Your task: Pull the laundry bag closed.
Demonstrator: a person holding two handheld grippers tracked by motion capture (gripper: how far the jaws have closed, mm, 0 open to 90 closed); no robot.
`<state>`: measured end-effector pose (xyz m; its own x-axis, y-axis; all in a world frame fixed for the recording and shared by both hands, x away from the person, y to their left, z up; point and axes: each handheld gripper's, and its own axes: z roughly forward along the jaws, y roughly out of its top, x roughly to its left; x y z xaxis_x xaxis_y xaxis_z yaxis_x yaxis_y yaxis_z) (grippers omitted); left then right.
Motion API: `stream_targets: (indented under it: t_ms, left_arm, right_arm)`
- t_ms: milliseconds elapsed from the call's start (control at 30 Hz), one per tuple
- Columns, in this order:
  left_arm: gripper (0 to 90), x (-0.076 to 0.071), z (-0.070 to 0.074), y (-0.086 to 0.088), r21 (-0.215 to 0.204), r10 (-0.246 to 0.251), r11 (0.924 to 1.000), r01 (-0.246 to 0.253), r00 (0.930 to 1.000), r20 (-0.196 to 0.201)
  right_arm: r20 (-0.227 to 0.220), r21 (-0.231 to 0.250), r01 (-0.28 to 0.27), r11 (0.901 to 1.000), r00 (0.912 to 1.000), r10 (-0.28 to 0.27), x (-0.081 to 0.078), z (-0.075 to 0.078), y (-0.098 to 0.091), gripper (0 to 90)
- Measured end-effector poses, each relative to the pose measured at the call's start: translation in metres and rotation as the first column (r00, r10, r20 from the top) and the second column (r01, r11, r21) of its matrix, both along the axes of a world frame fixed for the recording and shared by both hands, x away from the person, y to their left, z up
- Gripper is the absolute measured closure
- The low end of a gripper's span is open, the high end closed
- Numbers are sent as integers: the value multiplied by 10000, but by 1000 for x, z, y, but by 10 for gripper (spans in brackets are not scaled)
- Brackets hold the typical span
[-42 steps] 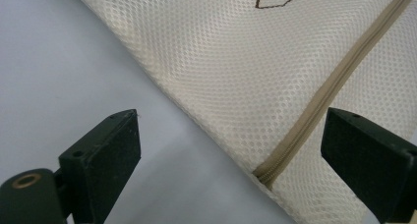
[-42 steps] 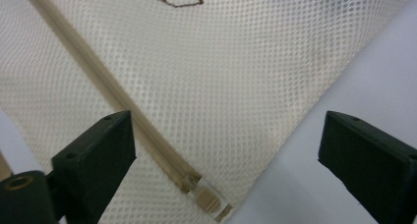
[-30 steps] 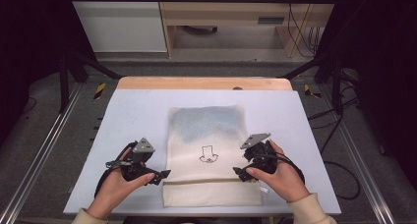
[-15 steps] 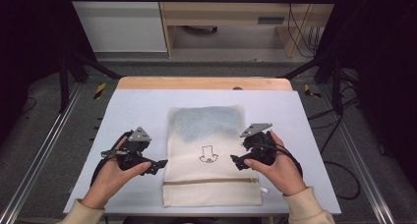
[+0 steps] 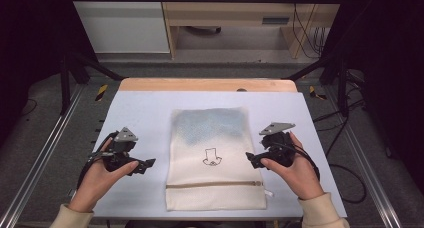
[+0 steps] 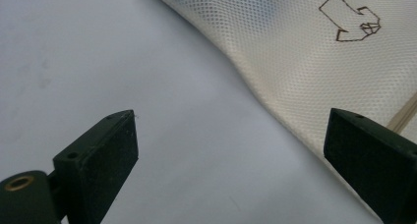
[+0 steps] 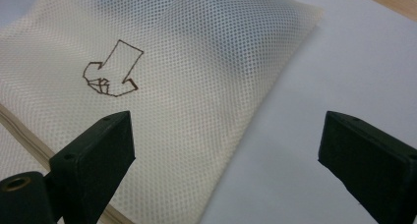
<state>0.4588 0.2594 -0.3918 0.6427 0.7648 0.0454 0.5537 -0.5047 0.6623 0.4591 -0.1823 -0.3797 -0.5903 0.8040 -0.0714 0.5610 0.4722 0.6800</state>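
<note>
Pale blue surface (image 5: 140,113) carries a cream mesh bag (image 5: 215,163) lying flat at its middle, long axis running away from the person. Left gripper (image 5: 145,165) sits just beside the bag's left edge, fingers wide apart and empty; right gripper (image 5: 251,159) mirrors it at the right edge, equally near, also spread and holding nothing.

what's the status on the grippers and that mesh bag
Left gripper open, right gripper open, one each side. Mesh laundry bag flat on table, zipped, untouched. Nothing in the way.
</note>
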Motion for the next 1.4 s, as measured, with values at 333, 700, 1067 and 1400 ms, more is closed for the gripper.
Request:
stream_targets:
  t_ms: [333,700,1067,1400]
  left_arm:
    - [62,-2,-8,25,390,396,9984,-402,9991,148]
    - [65,-2,-25,46,181,831,9964,-828,9964,-178]
    - [66,-2,-41,65,183,1379,9903,-1375,9901,-246]
    - [61,-6,-55,74,114,1456,9893,-1454,9893,-127]
  right_arm:
    - [-90,264,642,9976,9979,-640,-7,-5,-32,74]
    - [-494,552,1644,9848,9856,-1618,-11,-27,-71,77]
    - [-806,683,2226,9725,9728,-2170,-16,-50,-96,76]
    - [-736,779,2833,9559,9578,-2779,-22,-69,-102,70]
